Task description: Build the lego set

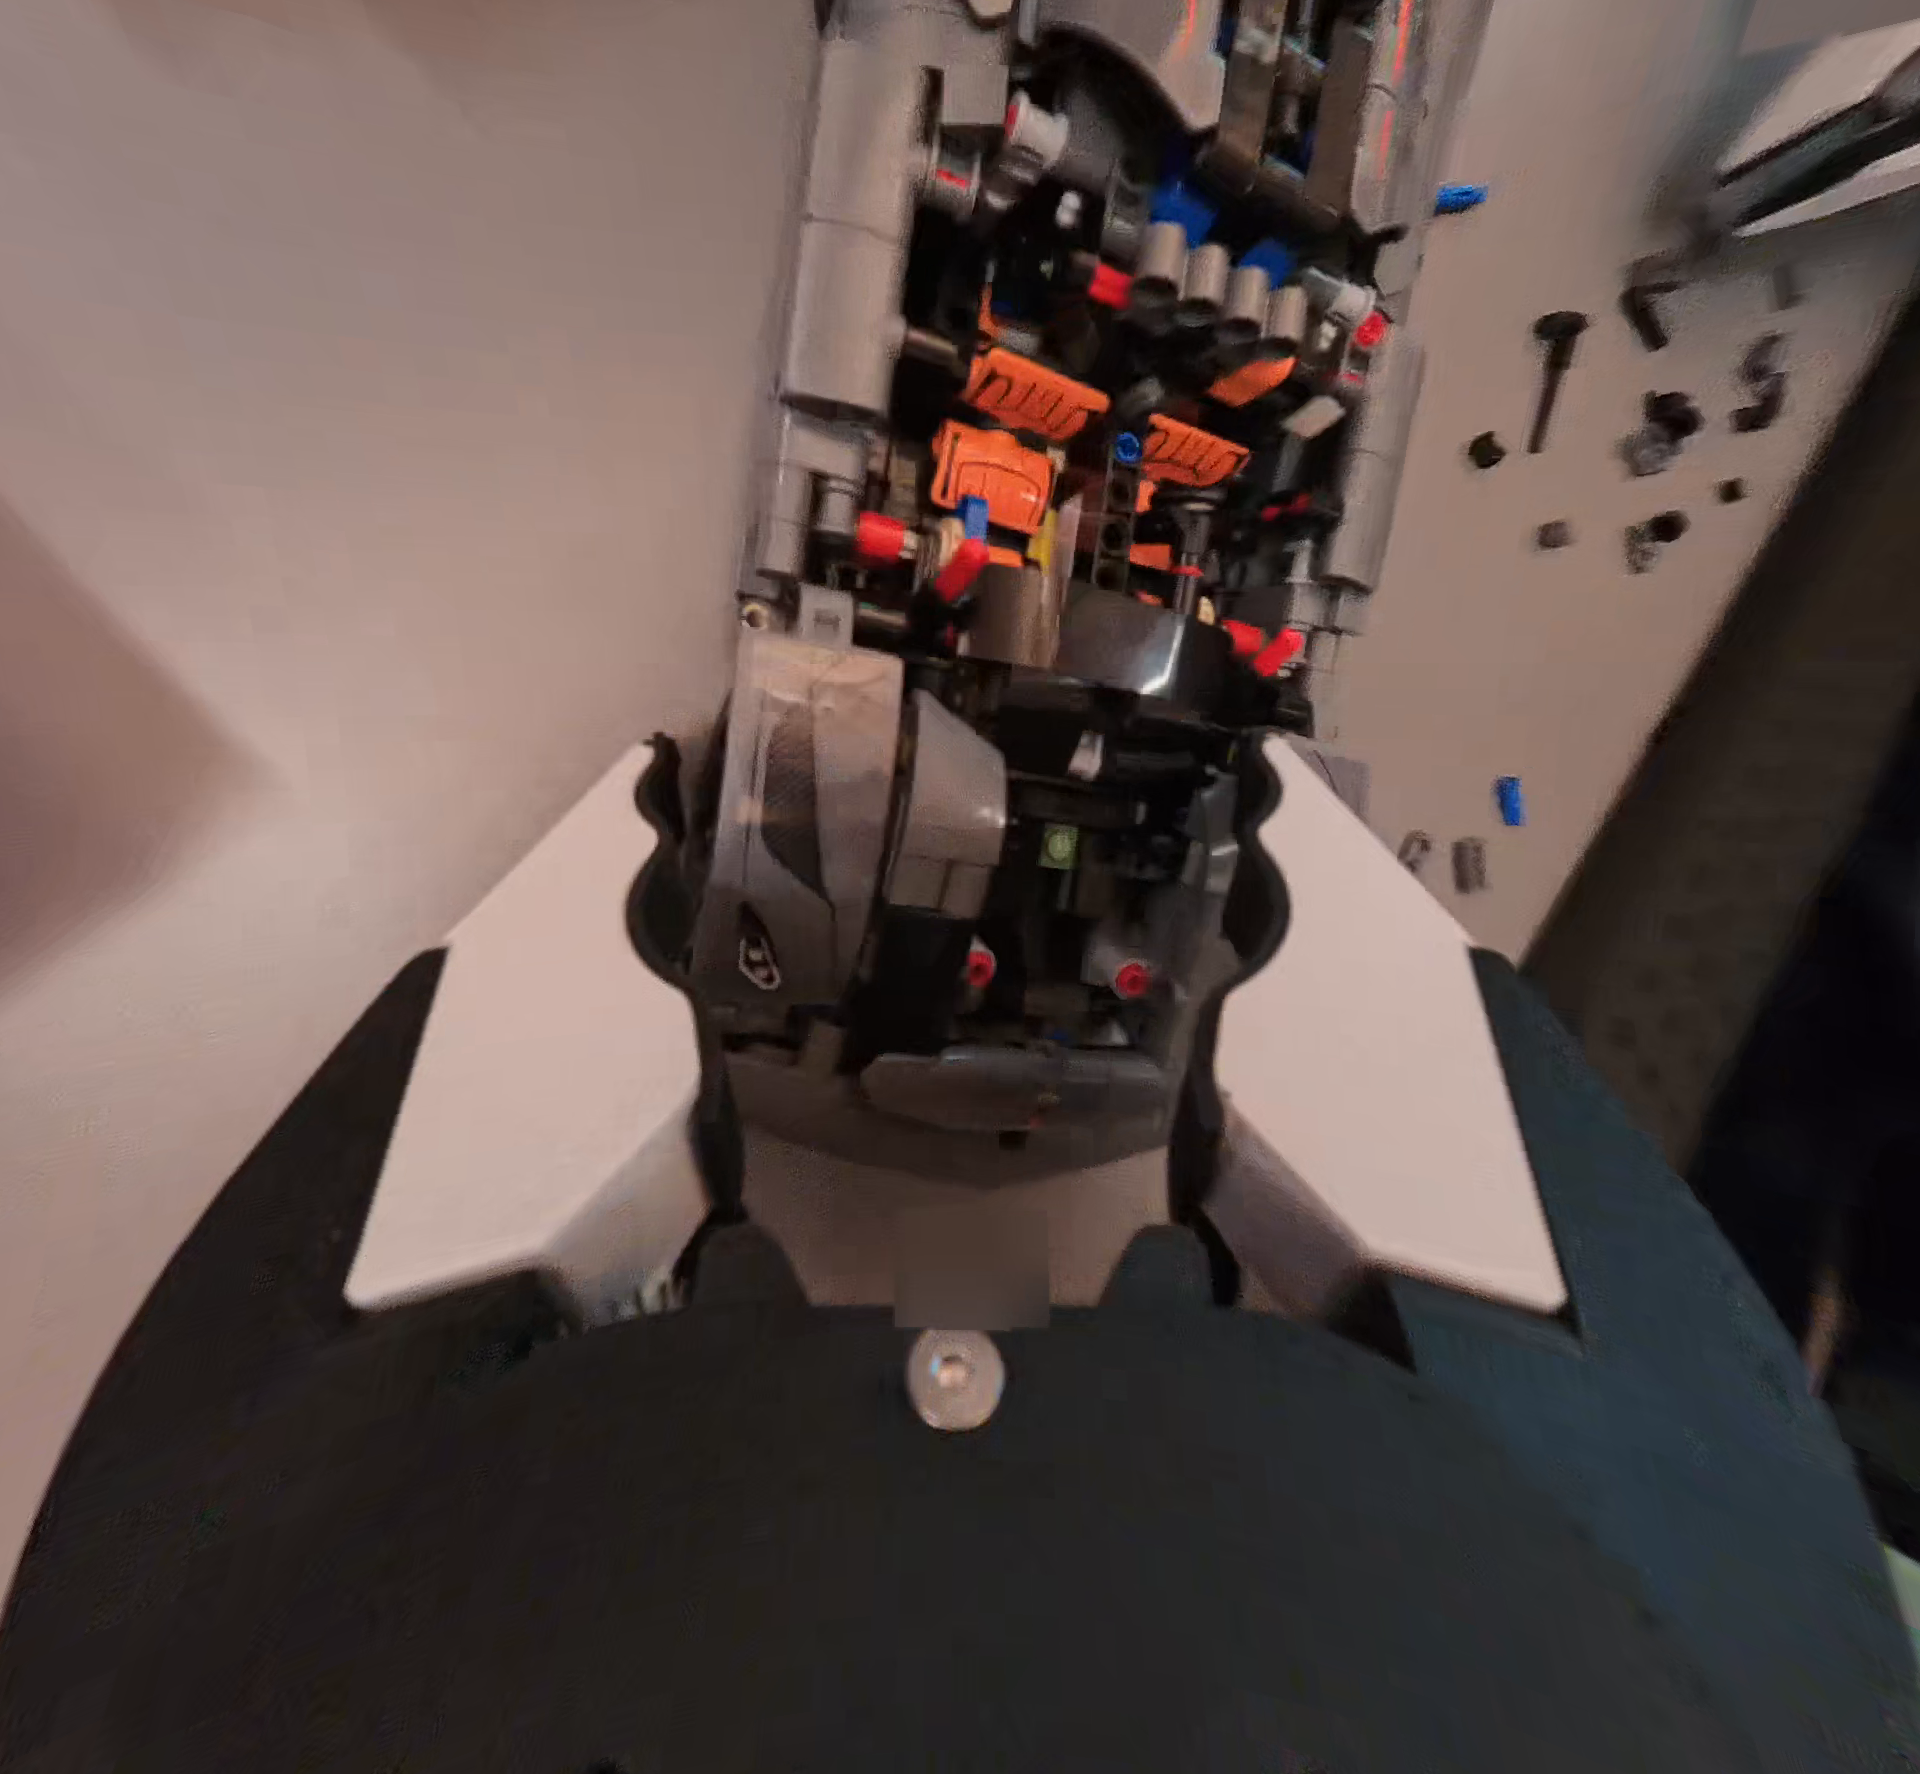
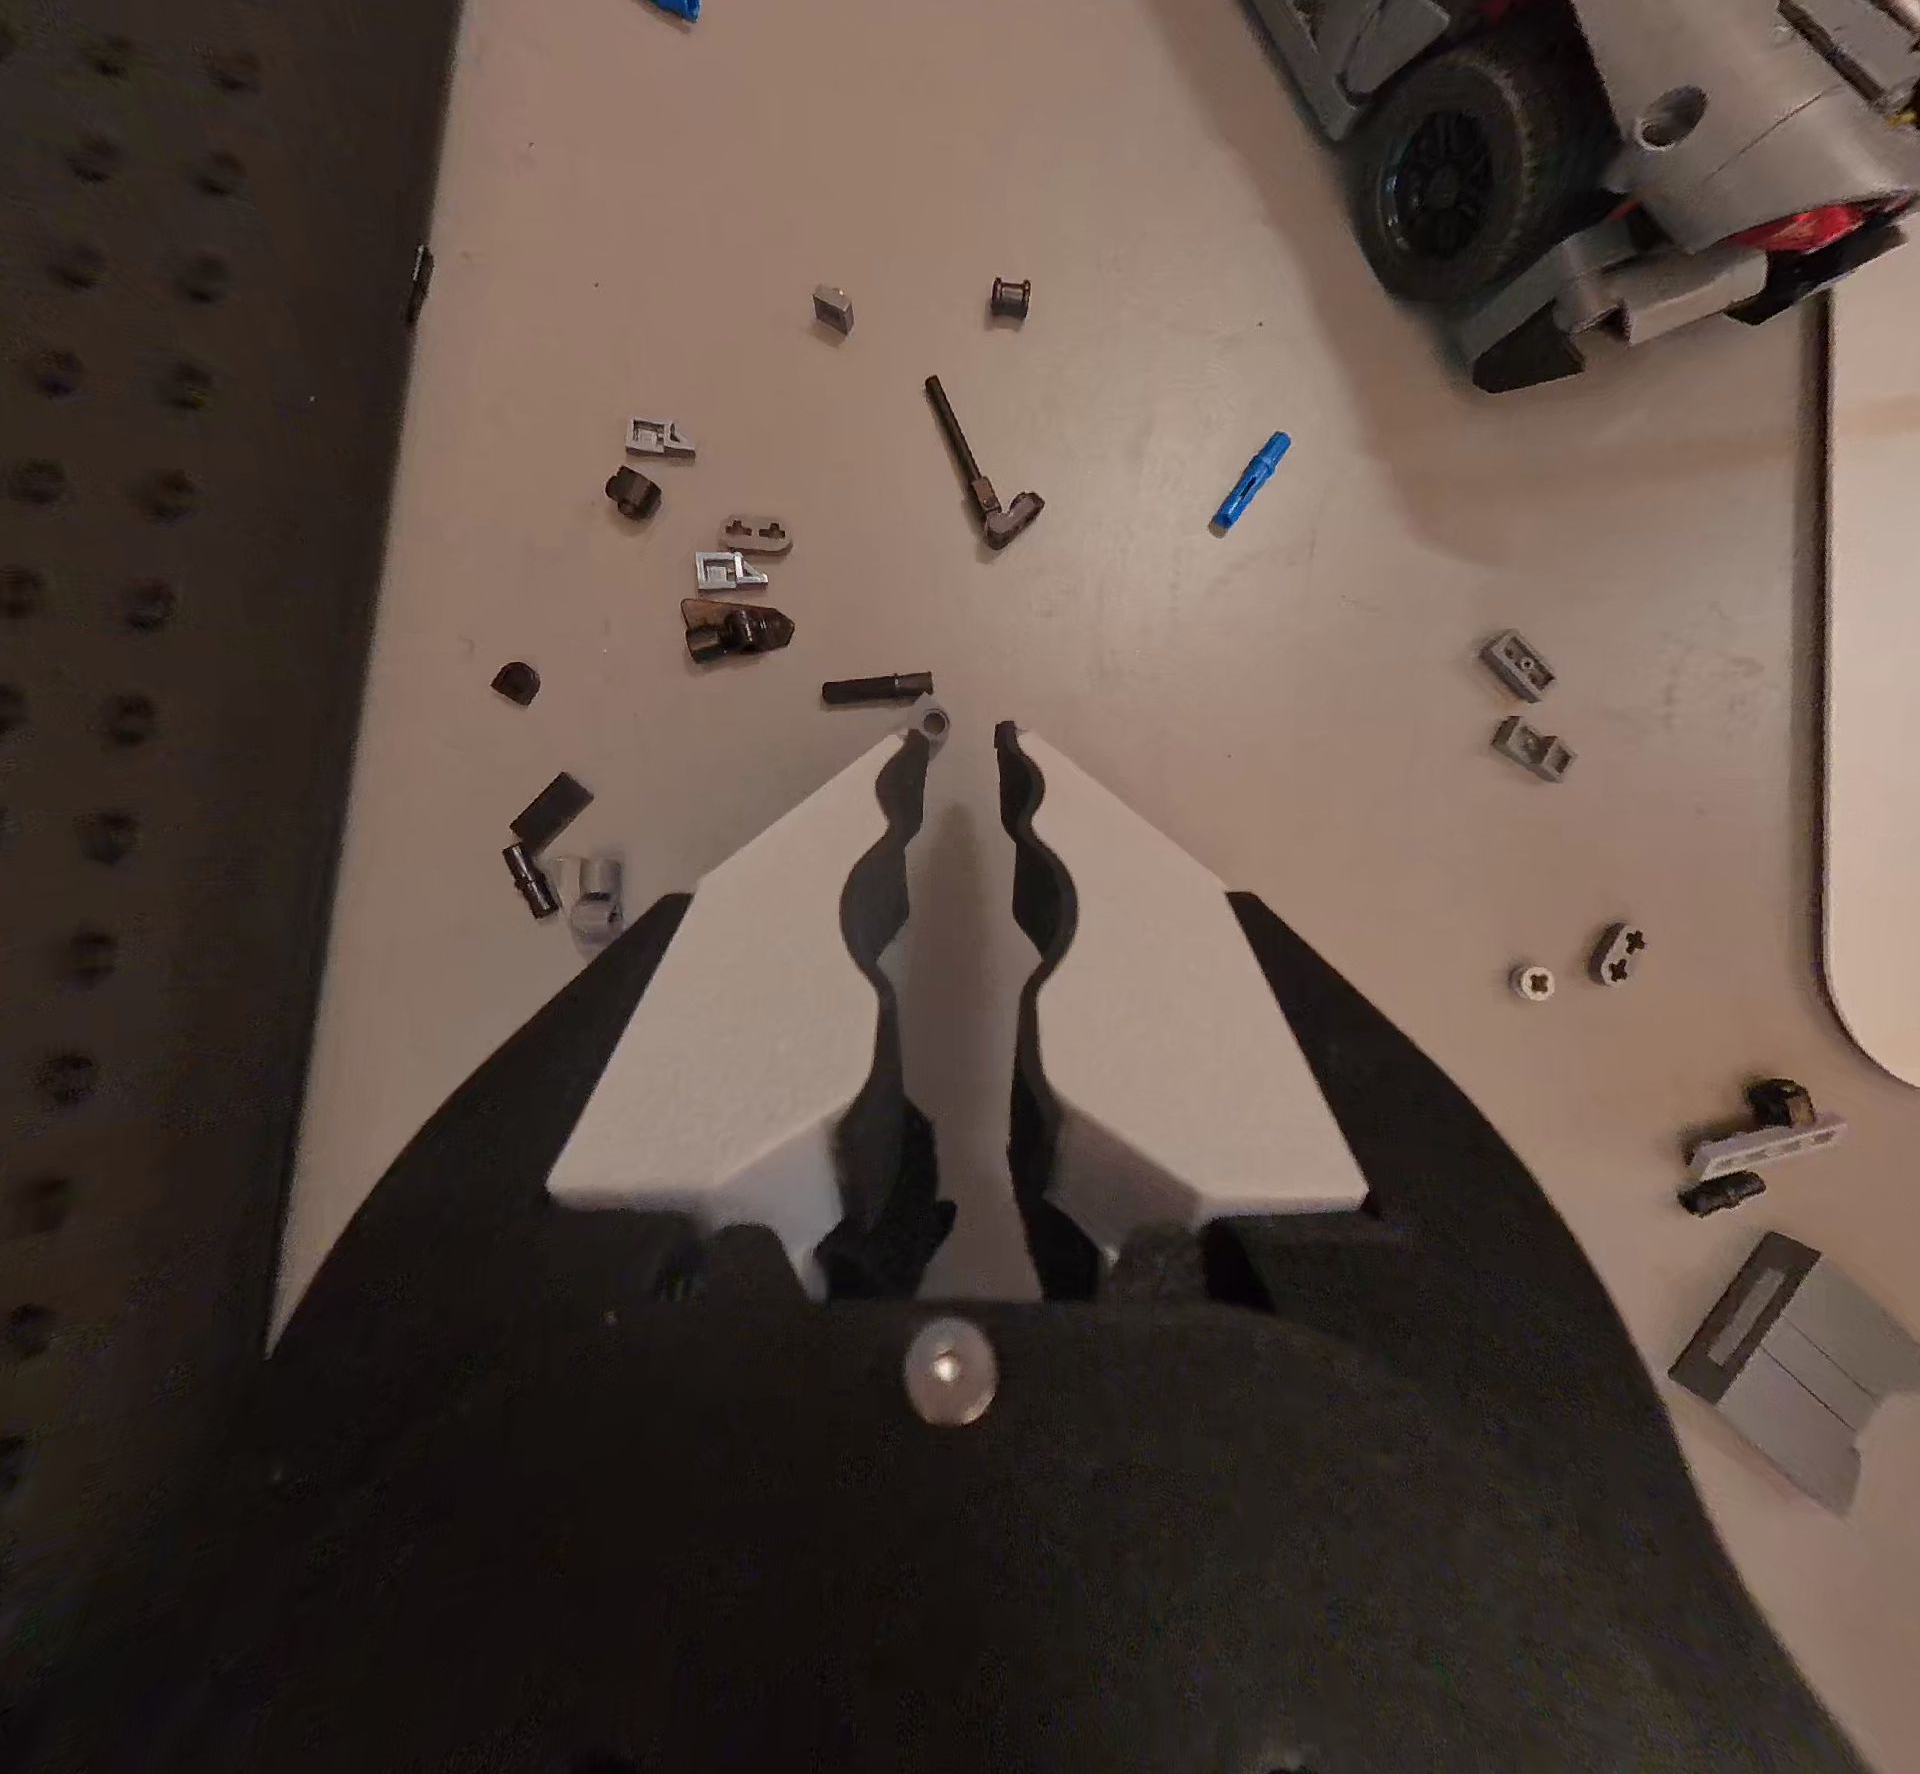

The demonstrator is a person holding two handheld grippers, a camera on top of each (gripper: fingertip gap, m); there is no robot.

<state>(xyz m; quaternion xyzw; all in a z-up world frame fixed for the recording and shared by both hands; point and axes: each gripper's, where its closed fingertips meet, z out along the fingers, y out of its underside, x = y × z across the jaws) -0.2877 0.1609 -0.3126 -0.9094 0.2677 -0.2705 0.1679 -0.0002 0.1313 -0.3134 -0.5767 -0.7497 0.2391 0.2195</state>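
One grey brick-built car model (image 2: 1621, 114). Two blue plastic connector pins (image 2: 1250, 481) on the table in the right wrist view; four blue pins lying loose in the left. Two white-and-black two-finger grippers (image 1: 956, 893). Roughly twenty small grey and black loose pieces (image 2: 727, 571).

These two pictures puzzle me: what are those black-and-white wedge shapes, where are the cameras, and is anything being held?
Each picture comes from a camera mounted on a hand-held gripper, looking forward along its two fingers. The wedges are those fingers. In the left wrist view, the left gripper is closed around one end of a grey lego car, whose open middle shows orange, red and blue parts. In the right wrist view, the right gripper hovers over the table with its jaws slightly apart, holding nothing. Loose pieces lie scattered there, including a blue pin and a black axle.
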